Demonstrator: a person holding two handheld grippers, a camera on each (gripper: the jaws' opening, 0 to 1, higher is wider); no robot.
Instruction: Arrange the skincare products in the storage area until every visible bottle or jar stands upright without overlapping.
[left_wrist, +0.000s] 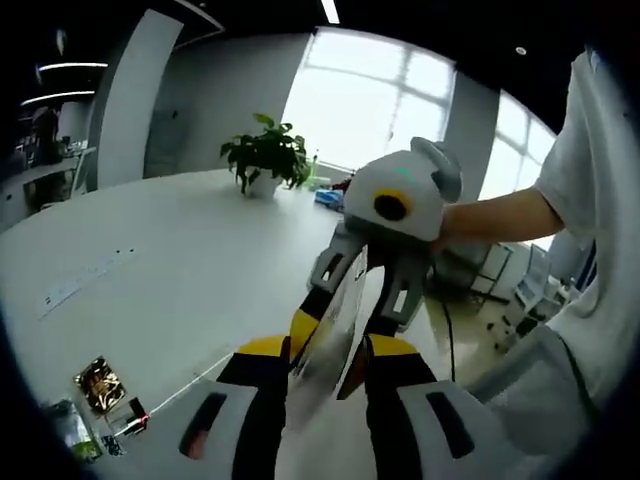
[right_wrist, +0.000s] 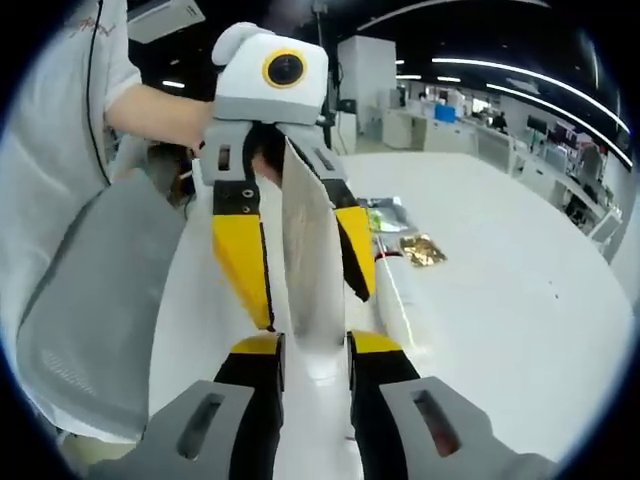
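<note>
Over white table (left_wrist: 180, 260), both claws pinch one flat clear pouch (right_wrist: 308, 270); gold packet (right_wrist: 422, 250) nearby.

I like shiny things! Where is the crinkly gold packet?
The gold packet lies on the white table, lower left in the left gripper view, beside a clear wrapper.

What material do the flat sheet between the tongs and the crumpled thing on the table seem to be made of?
Flat sheet: seems a thin plastic or foil pouch, silvery and semi-glossy; it reflects light and stands flat between both tongs, the left tongs and the right tongs.
Crumpled thing: probably metallic foil wrapping, shiny gold, with many small creases catching light.
White table: smooth, matte, possibly laminate.
</note>
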